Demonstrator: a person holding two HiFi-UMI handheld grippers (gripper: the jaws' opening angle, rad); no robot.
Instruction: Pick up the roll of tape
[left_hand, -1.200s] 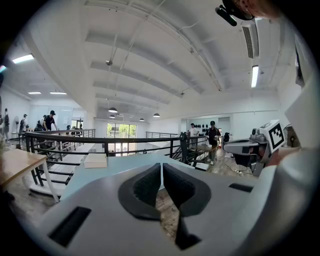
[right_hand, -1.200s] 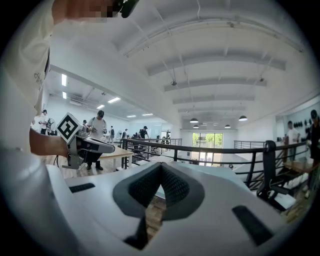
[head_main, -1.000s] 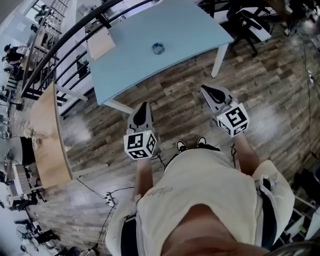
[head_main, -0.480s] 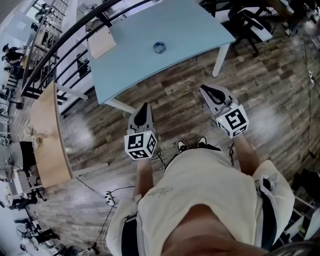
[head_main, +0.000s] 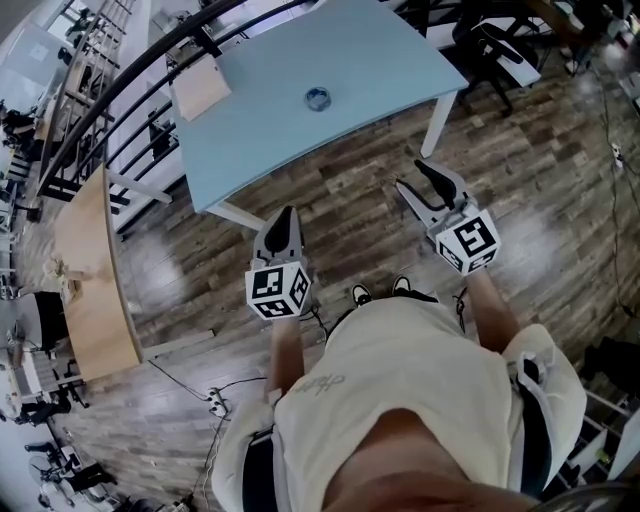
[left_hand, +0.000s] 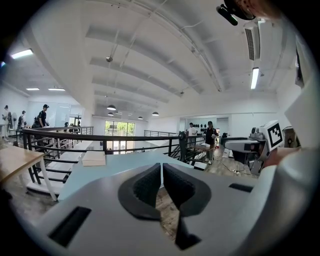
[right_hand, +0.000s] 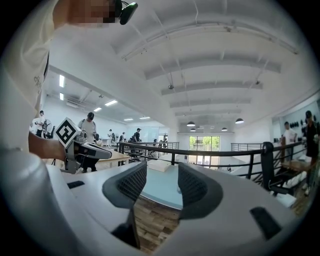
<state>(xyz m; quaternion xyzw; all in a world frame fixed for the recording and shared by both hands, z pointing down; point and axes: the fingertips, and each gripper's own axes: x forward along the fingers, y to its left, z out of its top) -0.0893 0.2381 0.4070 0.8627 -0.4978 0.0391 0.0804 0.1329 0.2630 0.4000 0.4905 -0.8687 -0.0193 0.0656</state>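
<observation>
The roll of tape (head_main: 318, 98) is a small bluish ring lying flat near the middle of the light blue table (head_main: 370, 50). Both grippers hang over the wooden floor, short of the table's near edge and well apart from the tape. In the head view my left gripper (head_main: 283, 214) is shut, its pads meeting with nothing between them (left_hand: 161, 172). To the right, my right gripper (head_main: 413, 176) stands open. Its jaws have just been opening, and through the empty gap (right_hand: 161, 174) I see only the table (right_hand: 160, 189) and floor.
A flat tan box (head_main: 200, 88) lies at the table's far left corner. A black railing (head_main: 120, 100) runs behind the table. A wooden table (head_main: 95, 280) stands to the left, and chairs (head_main: 500, 45) at the upper right. People stand far off.
The right gripper's jaws have spread from shut to wide open. Neither hand has moved noticeably, and the left gripper stays shut.
</observation>
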